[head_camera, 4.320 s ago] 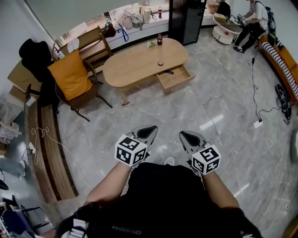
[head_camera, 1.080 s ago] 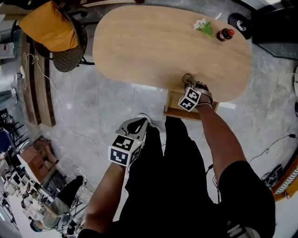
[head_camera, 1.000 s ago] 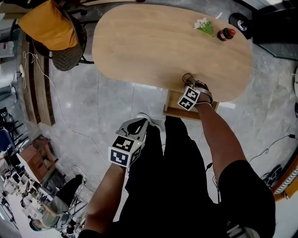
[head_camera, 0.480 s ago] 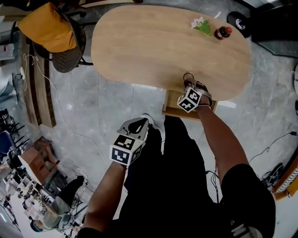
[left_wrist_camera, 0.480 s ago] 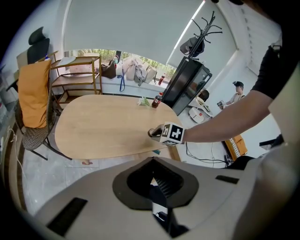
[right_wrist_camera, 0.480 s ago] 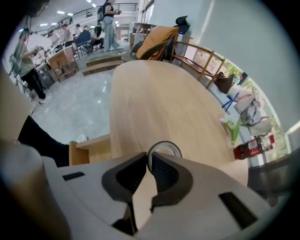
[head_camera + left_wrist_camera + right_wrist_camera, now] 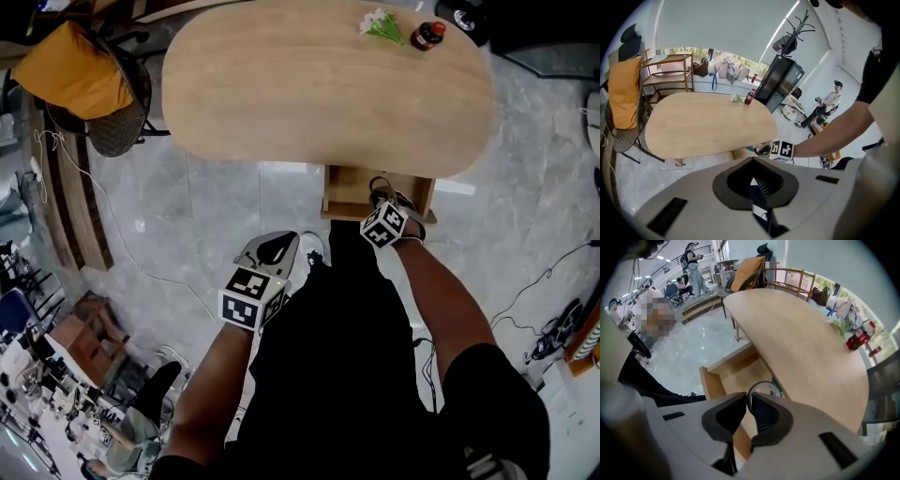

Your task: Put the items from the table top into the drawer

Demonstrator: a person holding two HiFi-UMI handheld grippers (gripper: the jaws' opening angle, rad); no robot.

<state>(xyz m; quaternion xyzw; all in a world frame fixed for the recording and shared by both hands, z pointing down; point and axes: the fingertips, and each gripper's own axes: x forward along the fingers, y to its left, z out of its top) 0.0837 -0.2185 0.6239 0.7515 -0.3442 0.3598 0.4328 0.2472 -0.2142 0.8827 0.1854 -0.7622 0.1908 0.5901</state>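
My right gripper (image 7: 382, 194) is shut on the rim of a round tape roll (image 7: 764, 388) and holds it over the open wooden drawer (image 7: 733, 376) under the oval table's (image 7: 319, 84) near edge. The same roll (image 7: 762, 150) shows in the left gripper view beside the right gripper's marker cube. On the far end of the table top stand a red-capped bottle (image 7: 427, 35) and a green and white flower sprig (image 7: 380, 25). My left gripper (image 7: 275, 249) hangs by the person's leg, shut, with nothing in it.
A chair with an orange cushion (image 7: 82, 80) stands left of the table. A tall black cabinet (image 7: 780, 82) and a seated person (image 7: 829, 101) are beyond the table's far end. Cables (image 7: 103, 244) trail on the marble floor.
My right gripper has pulled back from the table's edge with the tape roll and now sits over the open drawer. The left gripper has hardly moved.
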